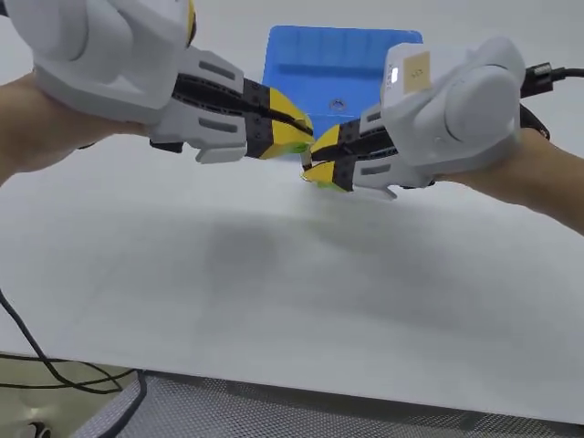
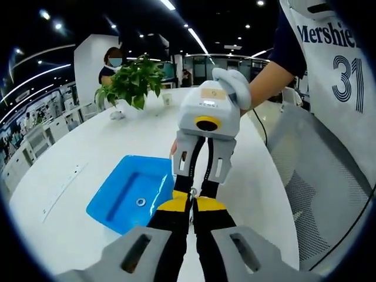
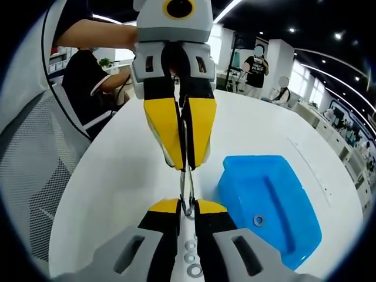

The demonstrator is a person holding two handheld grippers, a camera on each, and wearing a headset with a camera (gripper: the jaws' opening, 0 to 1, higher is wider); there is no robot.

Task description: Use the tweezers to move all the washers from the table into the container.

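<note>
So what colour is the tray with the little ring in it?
The container is bright blue, clearest in the right gripper view.

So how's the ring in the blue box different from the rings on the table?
The washer in the blue container lies alone, on blue. The washers on the table lie several in a line, on white, near the tweezers. All are small, flat, silvery rings.

Bright even overhead light, ceiling strip lights (image 2: 198, 40) glaring, faint broad shadow on the white counter (image 1: 392, 315) below the left tool (image 1: 297, 135), fisheye bending in both gripper views, head view slightly soft
</note>
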